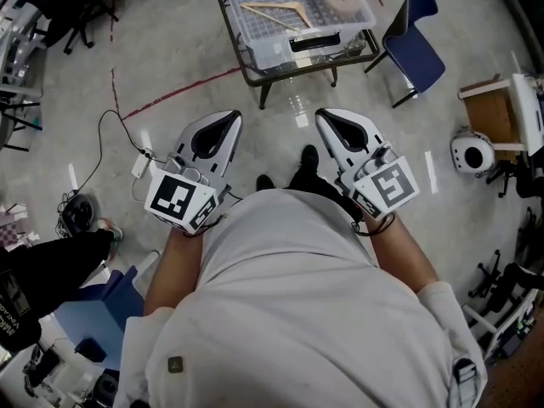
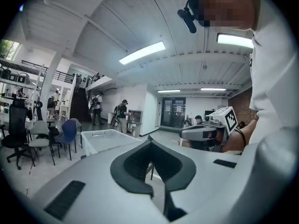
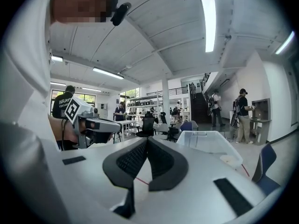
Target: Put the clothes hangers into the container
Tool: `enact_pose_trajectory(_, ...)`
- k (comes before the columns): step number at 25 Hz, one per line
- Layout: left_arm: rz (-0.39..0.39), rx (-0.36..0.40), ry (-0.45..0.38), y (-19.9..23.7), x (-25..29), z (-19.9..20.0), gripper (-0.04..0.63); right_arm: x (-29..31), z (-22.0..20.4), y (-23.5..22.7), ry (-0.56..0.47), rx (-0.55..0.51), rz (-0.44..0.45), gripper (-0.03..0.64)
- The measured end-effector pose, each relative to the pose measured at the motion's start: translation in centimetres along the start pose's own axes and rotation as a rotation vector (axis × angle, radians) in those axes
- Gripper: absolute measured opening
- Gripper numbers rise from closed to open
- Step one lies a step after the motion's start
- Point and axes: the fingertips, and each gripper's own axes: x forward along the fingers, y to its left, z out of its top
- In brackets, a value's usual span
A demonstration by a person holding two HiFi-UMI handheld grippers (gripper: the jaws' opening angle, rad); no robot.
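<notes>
Left gripper [image 1: 234, 119] and right gripper [image 1: 322, 116] are both sitting closed on nothing, near the body, while the wooden hanger [image 1: 276, 11] is lying in the clear container [image 1: 265, 53] far ahead; it's looking light, stiff and smooth, so I'm favouring a pinch on one arm.

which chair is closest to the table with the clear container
The blue chair, just right of the table; the dark chairs stand far off at upper left.
</notes>
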Motion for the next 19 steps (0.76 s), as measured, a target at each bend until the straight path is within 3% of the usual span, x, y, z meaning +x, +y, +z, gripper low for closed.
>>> enact_pose_trajectory(19, -0.033, -0.006, -0.007, -0.2, -1.3, -0.2, 0.016, -0.2, 0.0, 1.9, 0.001, 0.013, -0.023, 0.018)
